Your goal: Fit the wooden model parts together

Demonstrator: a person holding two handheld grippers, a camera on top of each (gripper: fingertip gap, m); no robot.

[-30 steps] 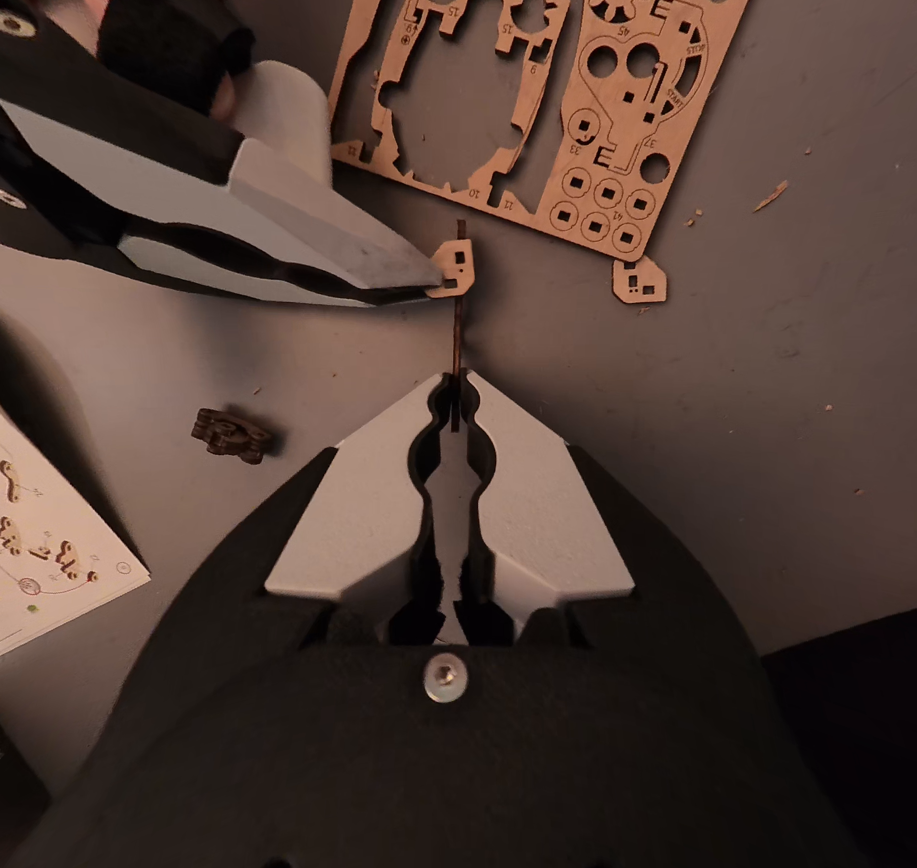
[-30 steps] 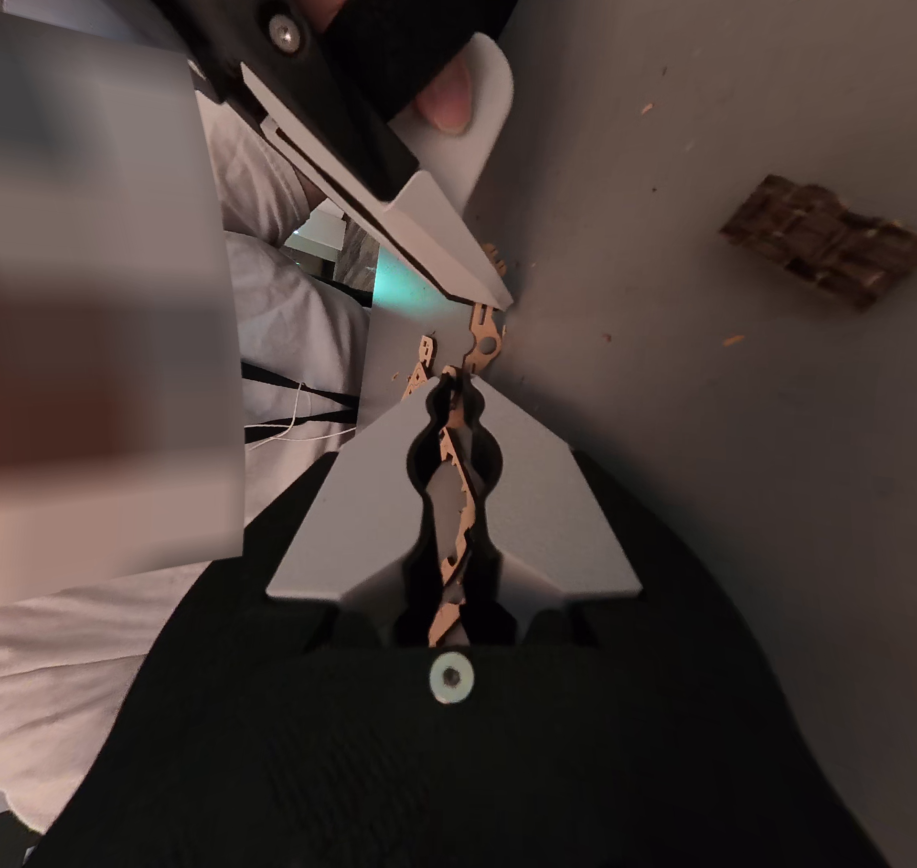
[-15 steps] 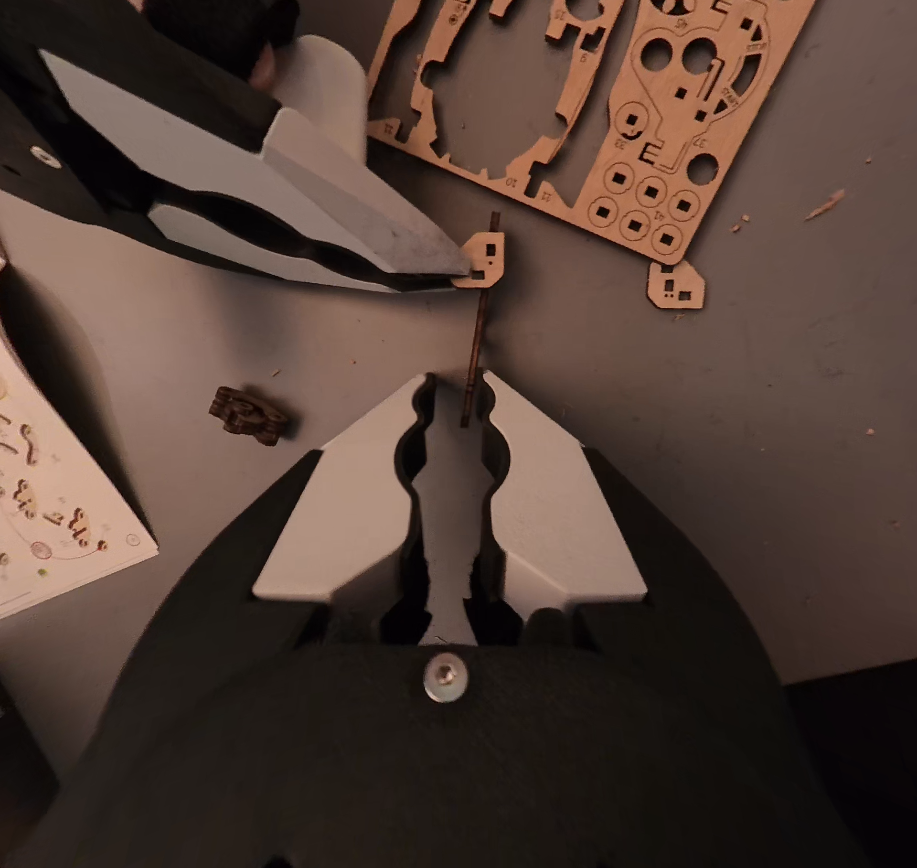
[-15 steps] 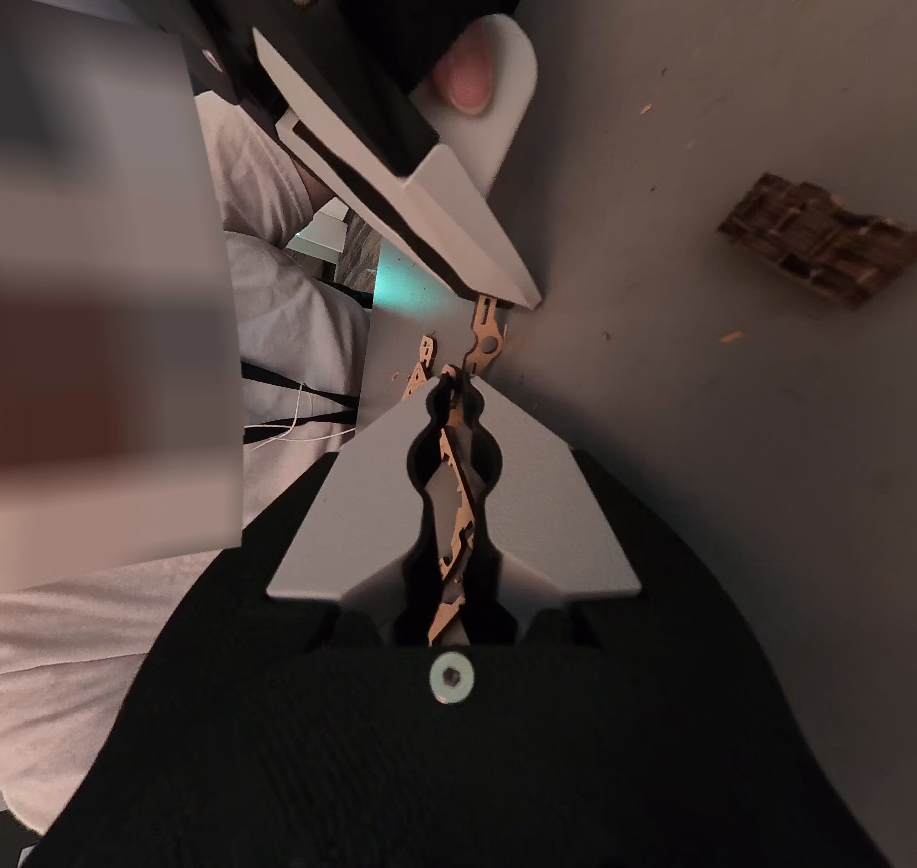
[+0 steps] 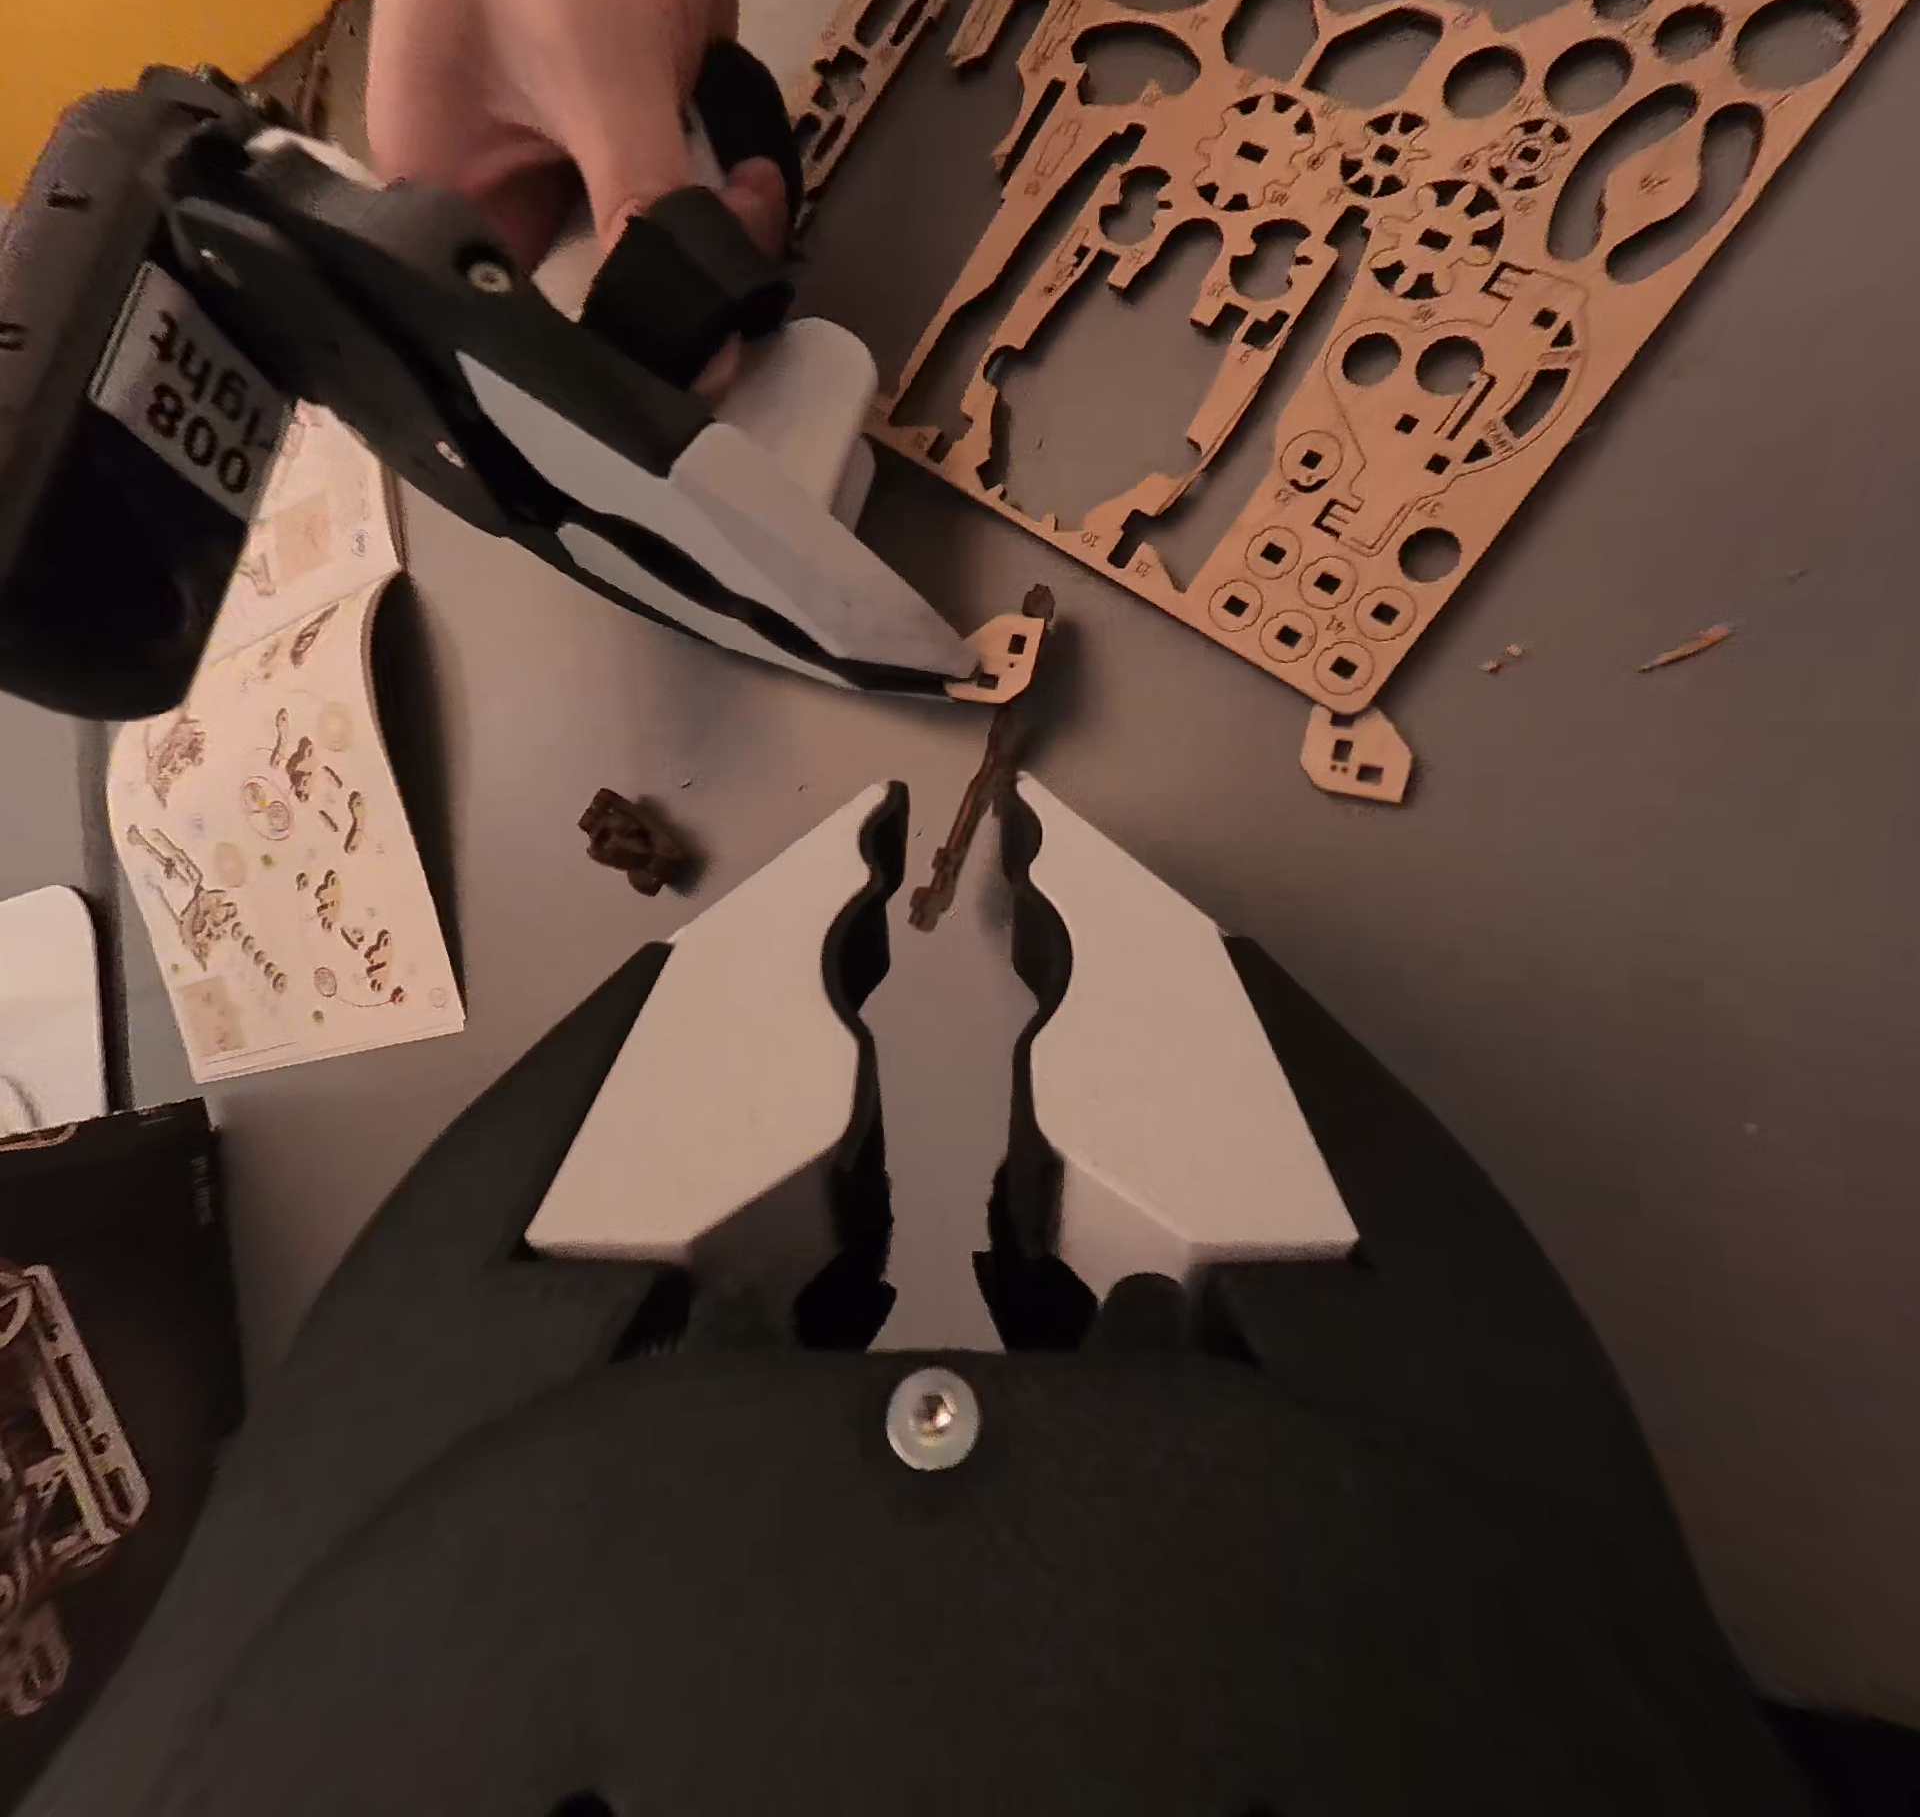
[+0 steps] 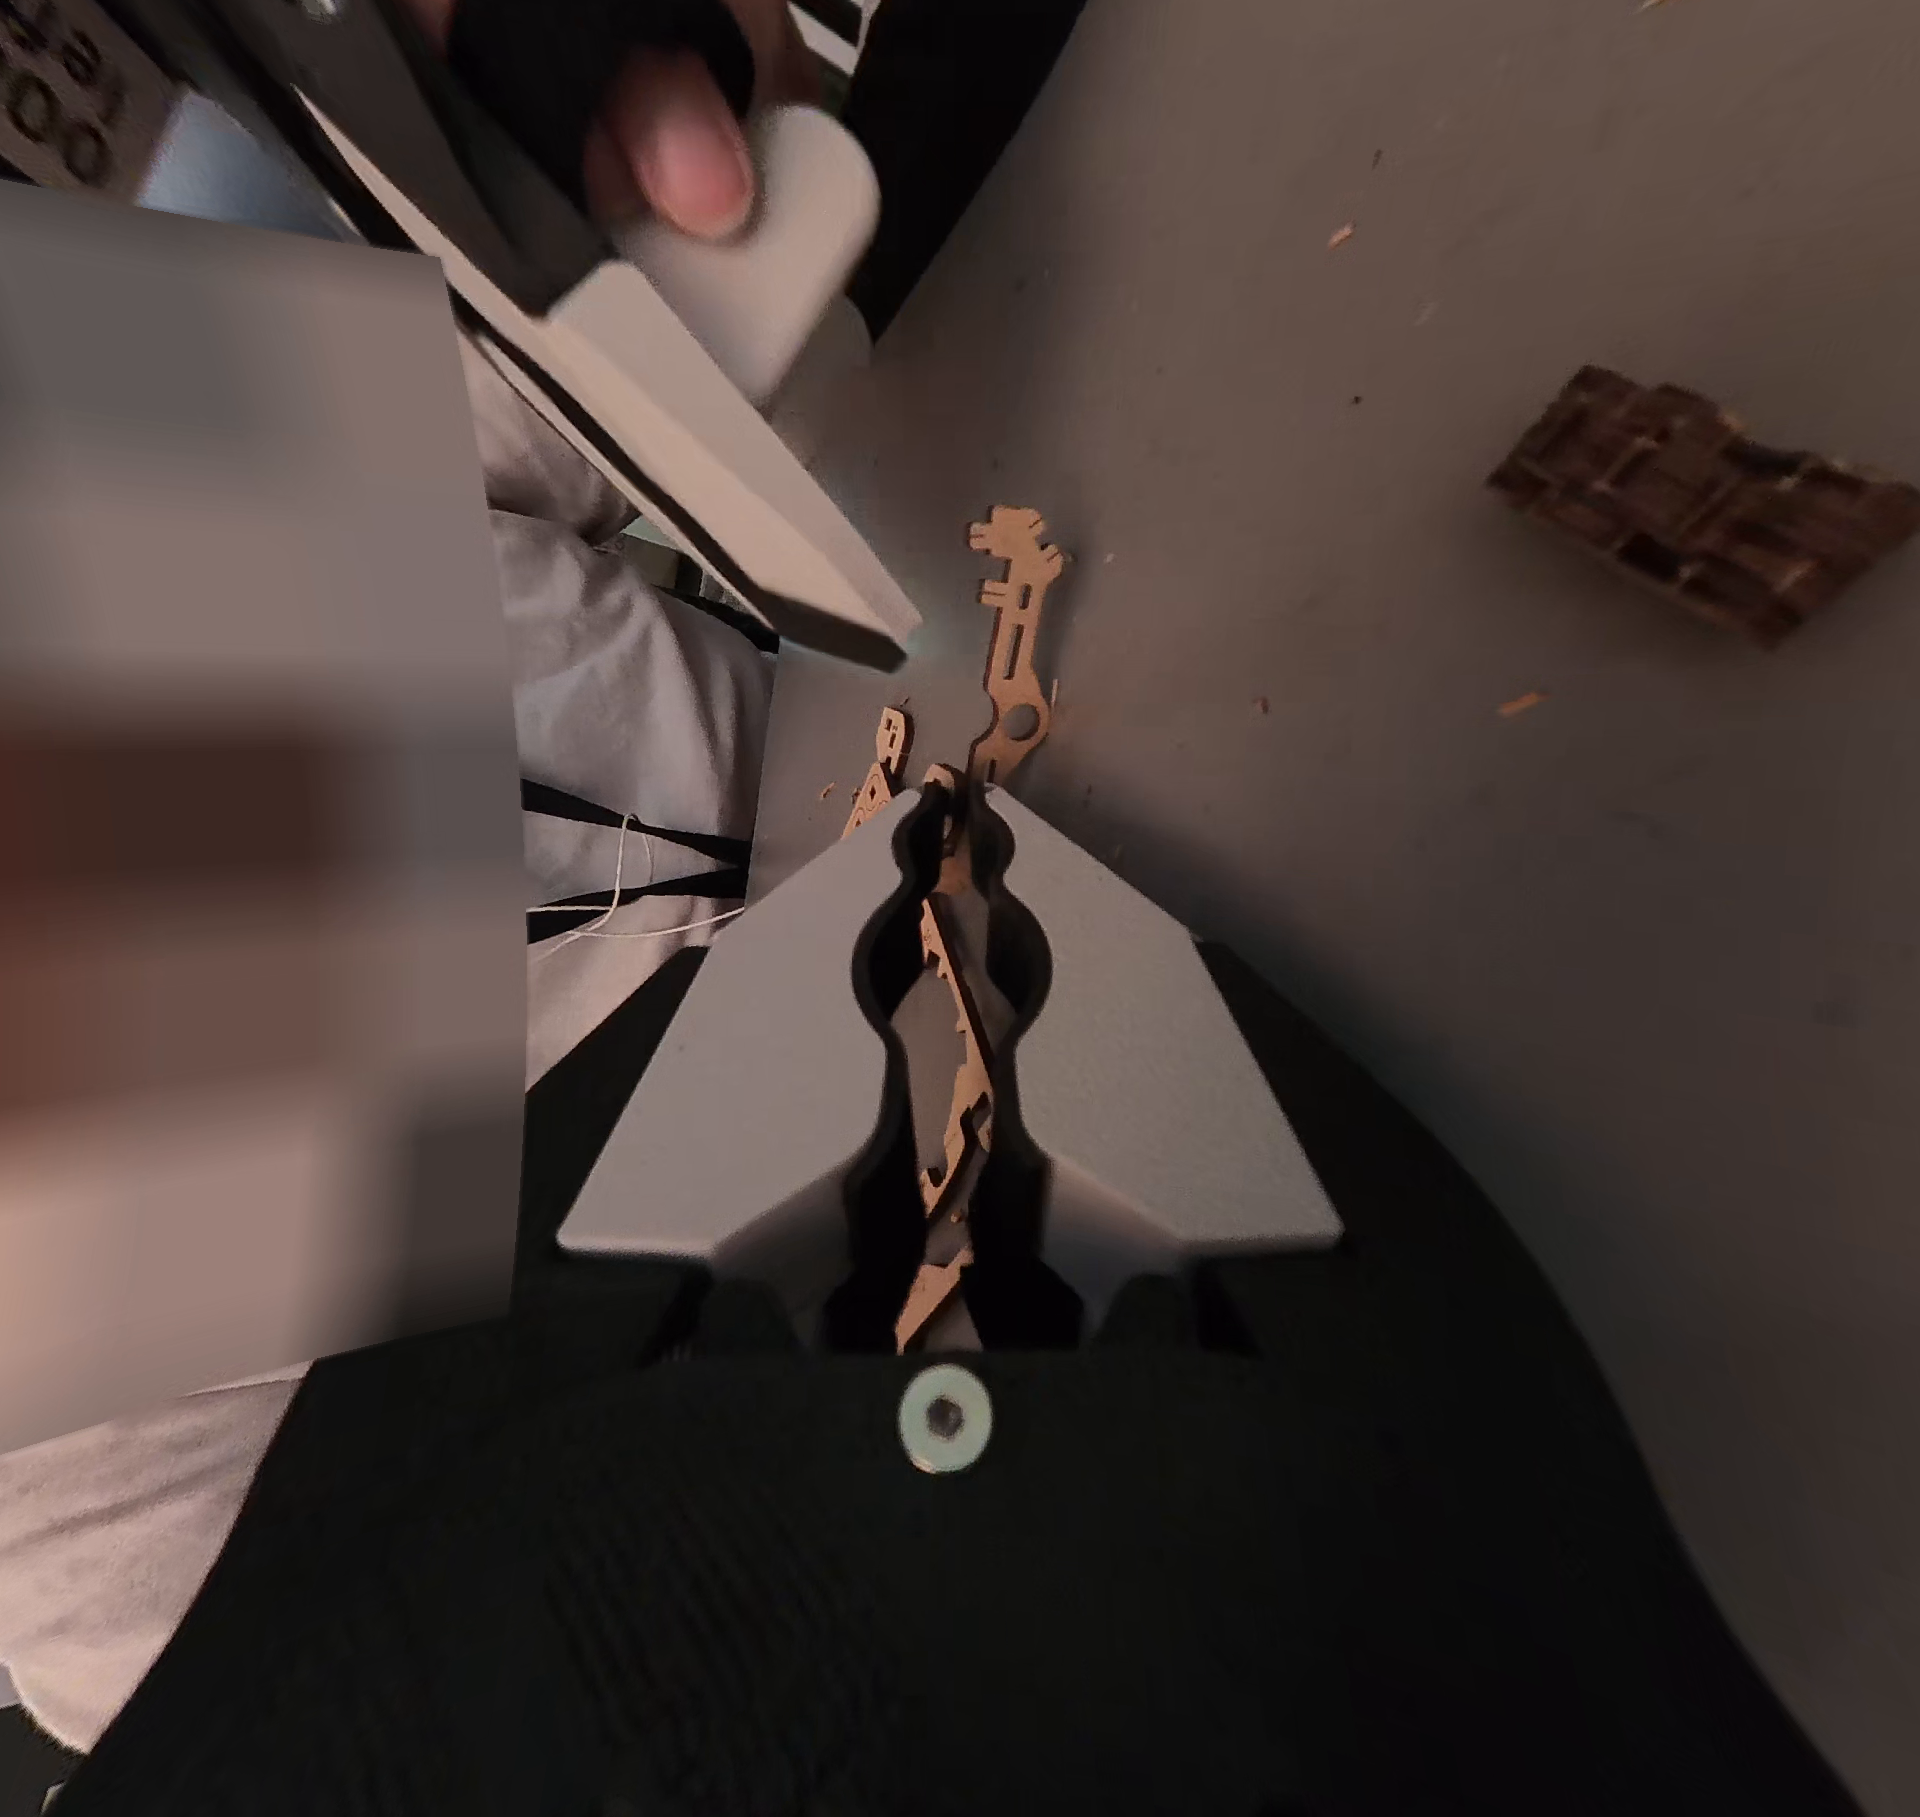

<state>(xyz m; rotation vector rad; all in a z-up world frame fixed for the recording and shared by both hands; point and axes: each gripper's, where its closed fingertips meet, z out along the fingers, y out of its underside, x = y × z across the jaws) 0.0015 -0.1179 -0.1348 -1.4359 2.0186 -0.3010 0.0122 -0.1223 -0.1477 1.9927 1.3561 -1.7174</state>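
Note:
In the left wrist view my left gripper (image 5: 958, 788) is open and empty. A thin dark wooden strip (image 5: 982, 791), seen edge-on, hangs tilted between its fingertips; I cannot tell whether it brushes the right one. The strip's top sits in a small tan slotted piece (image 5: 1006, 653), which my right gripper (image 5: 961, 671) pinches from the upper left. In the right wrist view my right gripper (image 6: 956, 793) is shut on a flat tan piece (image 6: 961, 1071). The strip (image 6: 1013, 624) stands up beyond its tips. The left gripper (image 6: 883, 640) is just left of the strip, apart from it.
A tan laser-cut sheet (image 5: 1403, 313) lies at the back right, with a loose small piece (image 5: 1356, 754) below it. A dark wooden lump (image 5: 629, 842) and an instruction booklet (image 5: 281, 884) lie to the left. A dark wooden block (image 6: 1704, 510) lies on the grey table (image 5: 1558, 1040). Left and right tips are no more than a few centimetres apart. My left tips are roughly 9 centimeters from the dark wooden lump (image 5: 629, 842). It turns up in the right wrist view (image 6: 1583, 479) as well.
My left gripper has opened, let go of the strip and drawn back. The strip stays in the piece held by the right gripper and now hangs tilted.

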